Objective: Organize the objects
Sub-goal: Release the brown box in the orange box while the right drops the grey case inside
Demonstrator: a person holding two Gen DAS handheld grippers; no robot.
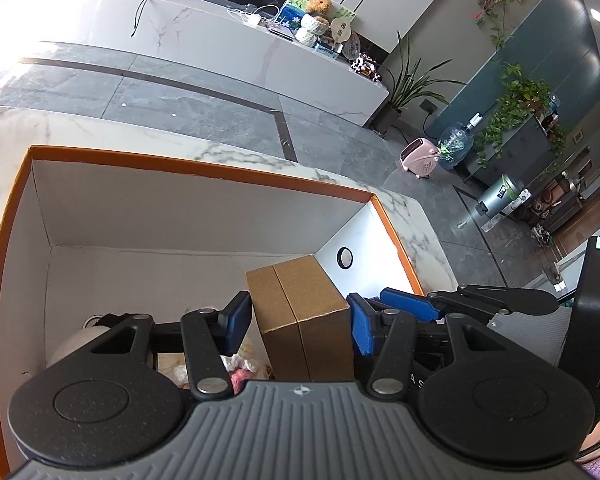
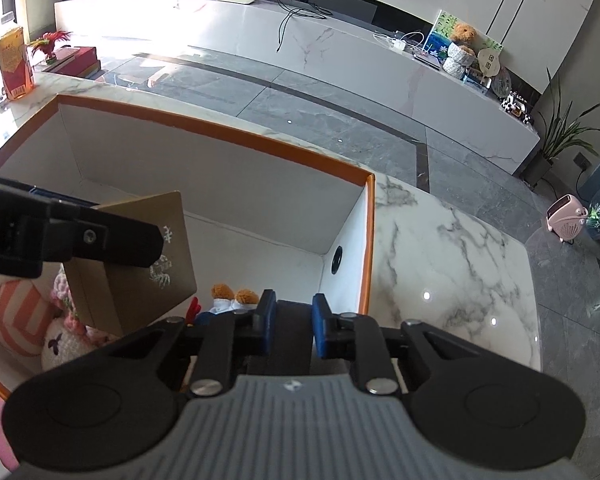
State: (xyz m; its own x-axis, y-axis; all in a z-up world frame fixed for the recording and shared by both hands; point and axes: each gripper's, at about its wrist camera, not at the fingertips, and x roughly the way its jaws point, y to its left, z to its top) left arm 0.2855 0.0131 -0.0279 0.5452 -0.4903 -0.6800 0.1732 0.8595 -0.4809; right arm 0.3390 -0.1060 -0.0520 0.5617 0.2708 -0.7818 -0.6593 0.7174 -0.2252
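Left gripper (image 1: 296,320): clamped on brown carton (image 1: 304,320), 1 blue pad against each side, carton upright inside the bin (image 1: 204,168). Right gripper (image 2: 294,326): jaws nearly together, gripping a dark item, identity unclear, at the bin's right end. Bin: white inside, orange rim, on marble table (image 2: 440,248). Also inside: knitted toys (image 2: 60,340), plush (image 2: 232,296).

Both cameras sit on the grippers and look forward and down, very close, into the big white cardboard box with an orange rim (image 1: 204,168) (image 2: 204,120). Both also see the small brown cardboard box (image 1: 300,312) (image 2: 140,276) and the grey tiled floor (image 1: 204,96) (image 2: 340,108).
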